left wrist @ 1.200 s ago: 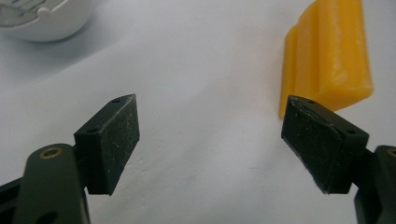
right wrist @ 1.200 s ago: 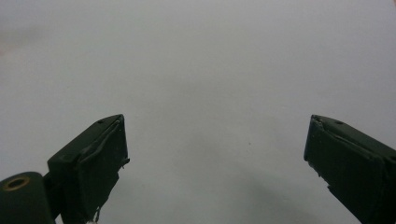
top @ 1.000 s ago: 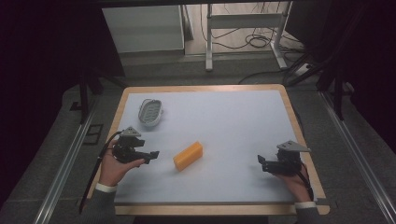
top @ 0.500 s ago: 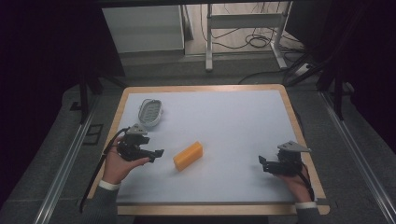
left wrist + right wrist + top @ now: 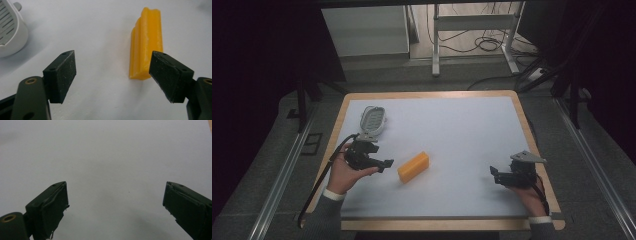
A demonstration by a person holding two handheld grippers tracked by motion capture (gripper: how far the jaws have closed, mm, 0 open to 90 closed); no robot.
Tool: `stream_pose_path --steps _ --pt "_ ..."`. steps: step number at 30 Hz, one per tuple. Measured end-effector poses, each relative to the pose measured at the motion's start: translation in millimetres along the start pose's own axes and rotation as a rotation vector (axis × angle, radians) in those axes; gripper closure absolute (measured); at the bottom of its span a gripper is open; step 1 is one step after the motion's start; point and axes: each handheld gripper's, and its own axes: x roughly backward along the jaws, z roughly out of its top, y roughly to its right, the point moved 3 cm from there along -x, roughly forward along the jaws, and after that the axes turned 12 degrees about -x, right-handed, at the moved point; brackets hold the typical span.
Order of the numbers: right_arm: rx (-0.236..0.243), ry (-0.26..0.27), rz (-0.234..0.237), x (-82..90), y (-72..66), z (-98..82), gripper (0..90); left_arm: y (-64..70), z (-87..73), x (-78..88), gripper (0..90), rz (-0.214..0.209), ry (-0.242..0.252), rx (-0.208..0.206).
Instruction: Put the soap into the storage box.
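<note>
Closing in over the past second, the left gripper (image 5: pixel 384 163) has slid a little nearer the orange block (image 5: pixel 413 167), while the right gripper (image 5: pixel 494 173) has barely shifted from its post near the table's right edge. At this moment the block lies flat on the white table top (image 5: pixel 462 130), roughly mid-table and a touch toward the person's side, turned on a diagonal. From the left gripper view, the block (image 5: pixel 146 42) sits just ahead of the black jaws and off to their right side — its near end close to the right-hand pad, though whether pad and block touch cannot be told. Those jaws stand wide apart with nothing between them. The right gripper (image 5: pixel 116 205) is likewise spread wide and empty, looking out over bare white surface, well apart from the block. A white slotted holder (image 5: pixel 373 120) rests near the table's far left corner, beside the left hand (image 5: pixel 343 172); its rim shows at the edge of the left gripper view. By the look of it the work is at its very start — the approach is under way, but the block is not yet grasped or lifted, and where it is bound cannot be read from these pictures
</note>
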Motion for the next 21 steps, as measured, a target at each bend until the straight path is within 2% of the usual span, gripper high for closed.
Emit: stream_pose_path --steps 13,21 --pt "-0.008 0.001 -0.005 1.4 2.1 0.7 6.3 8.5 20.0 -8.6 22.1 -0.012 -0.037 -0.042" --pt "-0.011 0.002 -0.008 1.2 3.1 0.6 6.3 19.0 32.3 -21.4 21.8 -0.032 -0.065 -0.071"
